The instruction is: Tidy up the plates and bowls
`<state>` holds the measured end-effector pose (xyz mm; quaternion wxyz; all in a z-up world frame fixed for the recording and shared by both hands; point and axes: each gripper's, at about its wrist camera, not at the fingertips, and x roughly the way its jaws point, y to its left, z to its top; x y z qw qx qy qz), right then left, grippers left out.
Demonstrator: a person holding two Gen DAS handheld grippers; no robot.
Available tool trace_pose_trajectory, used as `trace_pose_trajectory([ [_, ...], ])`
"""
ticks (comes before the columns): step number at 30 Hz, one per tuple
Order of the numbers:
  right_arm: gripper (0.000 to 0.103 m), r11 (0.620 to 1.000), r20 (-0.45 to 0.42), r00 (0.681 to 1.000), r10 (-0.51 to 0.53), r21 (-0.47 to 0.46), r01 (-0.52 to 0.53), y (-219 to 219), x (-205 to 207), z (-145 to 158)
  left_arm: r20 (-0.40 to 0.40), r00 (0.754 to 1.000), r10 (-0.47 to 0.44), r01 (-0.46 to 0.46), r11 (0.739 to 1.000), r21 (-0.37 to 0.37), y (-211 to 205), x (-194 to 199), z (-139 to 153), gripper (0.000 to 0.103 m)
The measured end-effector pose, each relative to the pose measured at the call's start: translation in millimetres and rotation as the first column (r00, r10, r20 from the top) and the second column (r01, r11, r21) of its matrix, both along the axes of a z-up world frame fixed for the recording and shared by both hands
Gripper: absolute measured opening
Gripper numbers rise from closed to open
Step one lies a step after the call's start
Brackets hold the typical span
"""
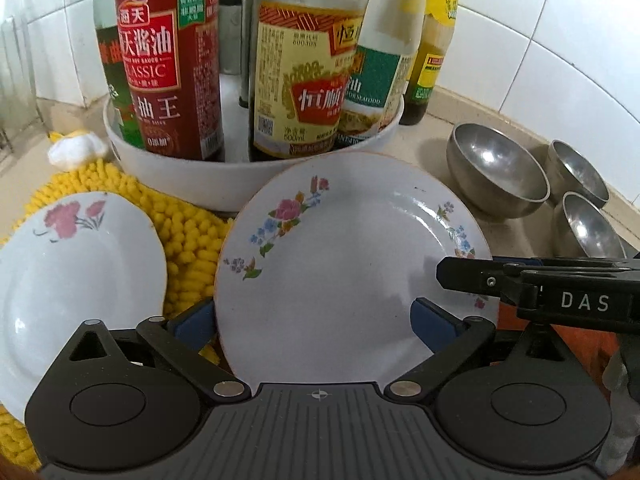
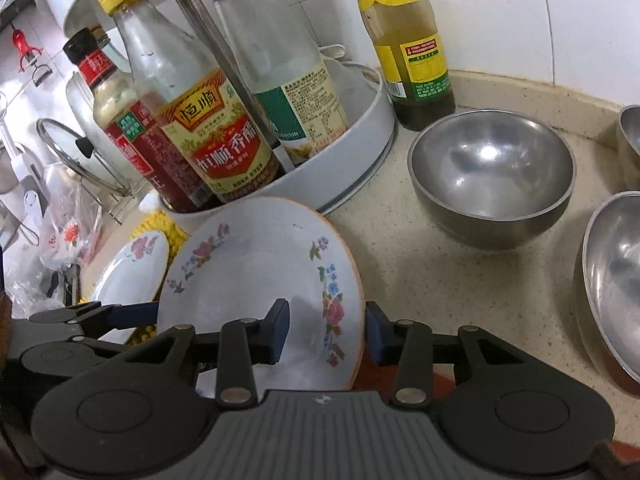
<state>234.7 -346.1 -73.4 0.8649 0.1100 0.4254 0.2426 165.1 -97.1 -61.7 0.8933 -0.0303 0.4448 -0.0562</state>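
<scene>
A white plate with small flowers (image 1: 340,264) (image 2: 260,276) is lifted and tilted in front of the bottle tray. My left gripper (image 1: 316,324) straddles its near left part, one blue pad under the rim and one over its face. My right gripper (image 2: 326,330) straddles its right rim, with small gaps at the pads. A second plate with pink flowers (image 1: 72,276) (image 2: 128,272) lies on a yellow mat (image 1: 188,232) to the left. Three steel bowls stand on the counter at right: (image 1: 496,172) (image 2: 492,172), (image 1: 576,172), (image 1: 592,228) (image 2: 612,280).
A white round tray (image 1: 240,176) (image 2: 352,160) holds several sauce bottles just behind the plates. A yellow-labelled bottle (image 2: 408,44) stands by the tiled wall. A pot-lid rack (image 2: 80,156) and a plastic bag (image 2: 68,236) sit far left. The right gripper shows in the left view (image 1: 560,292).
</scene>
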Motion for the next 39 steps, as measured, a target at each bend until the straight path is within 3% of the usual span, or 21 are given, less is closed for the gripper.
trace_pose_trajectory([
  [21,0.038,0.999,0.069,0.997,-0.038,0.02,0.037,-1.1,-24.5,40.1,0.105,0.994,-0.013,0.012,1.0,0.014,-4.2,-23.0,41.0,0.101],
  [39,0.038,0.978,0.013,0.978,-0.208,-0.01,0.208,-43.7,-103.2,45.1,0.072,0.977,-0.202,0.203,0.979,0.001,-48.6,-66.1,32.6,0.102],
])
